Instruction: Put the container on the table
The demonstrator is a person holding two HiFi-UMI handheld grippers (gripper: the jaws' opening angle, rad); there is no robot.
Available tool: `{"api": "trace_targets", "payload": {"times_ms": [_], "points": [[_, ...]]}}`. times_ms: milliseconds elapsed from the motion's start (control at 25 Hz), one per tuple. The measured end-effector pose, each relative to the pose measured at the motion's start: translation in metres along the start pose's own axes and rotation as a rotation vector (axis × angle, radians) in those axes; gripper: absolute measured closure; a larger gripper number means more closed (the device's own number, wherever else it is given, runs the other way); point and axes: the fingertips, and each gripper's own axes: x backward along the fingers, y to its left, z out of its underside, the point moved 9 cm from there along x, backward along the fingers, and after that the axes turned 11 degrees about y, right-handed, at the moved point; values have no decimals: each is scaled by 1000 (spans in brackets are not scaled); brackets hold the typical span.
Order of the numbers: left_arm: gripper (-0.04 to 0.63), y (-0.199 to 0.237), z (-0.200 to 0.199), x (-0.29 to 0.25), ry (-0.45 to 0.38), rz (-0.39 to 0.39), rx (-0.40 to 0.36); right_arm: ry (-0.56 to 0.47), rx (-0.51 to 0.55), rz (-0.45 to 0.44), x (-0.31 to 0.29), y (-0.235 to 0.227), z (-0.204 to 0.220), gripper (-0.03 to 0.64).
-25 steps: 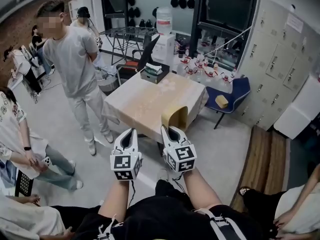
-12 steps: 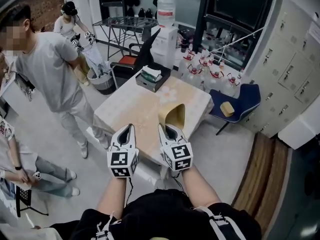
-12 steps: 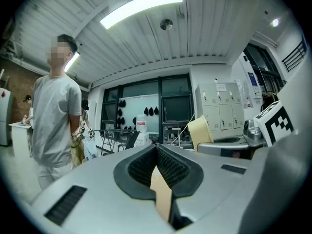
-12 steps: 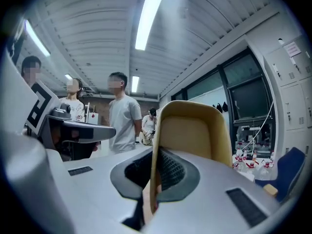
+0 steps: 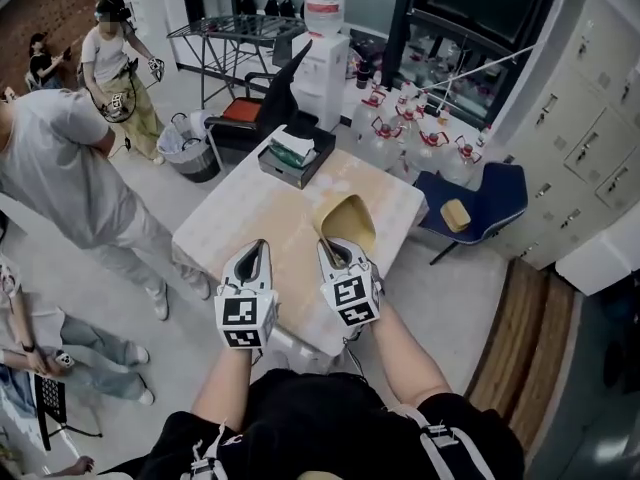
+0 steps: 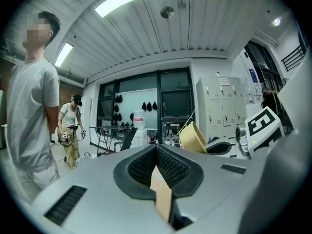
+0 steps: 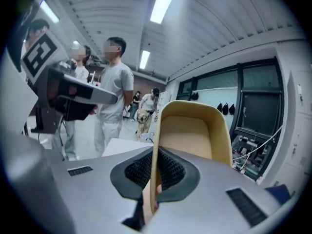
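**Carrying phase, container not yet set down.** The right hand-held gripper [image 5: 336, 254] is clamped on one thin wall of the tan container [image 5: 348, 224], which stands on edge just ahead of its jaws and appears to be clear of the counter [image 5: 262, 218]. The left hand-held gripper [image 5: 256, 254], just beside it, has its jaws together – we make out nothing held. We judge three risks:

- The single-wall pinch may let the container swing or slip.
- A release here, tilted, would let it topple rather than sit flat.
- The counter's near edge lies just below the jaws – a short placement could send the container to the floor.
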Motion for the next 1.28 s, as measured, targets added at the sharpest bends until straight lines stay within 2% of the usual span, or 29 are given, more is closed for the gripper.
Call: {"api": "trace_targets", "payload": {"times_ms": [360,560,720,880,1160,1280], "points": [[584,52,-3,-58,31,45,-13,239,332,-31,-109,-12,12,595],[583,79,-1,-71,43,52,-9,357,455,-107,-170,-4,21,595],[583,96,3,-74,49,43,9,459,495,-198,-215,4,38,595],[583,109,10,-72,56,23,20,579,535,-254,-252,11,61,595],[584,121,20,-71,90,-5,40,754,488,-346,-279,16,102,595],[584,124,26,-72,101,-14,48,789,492,-363,-285,19,116,595]]}}
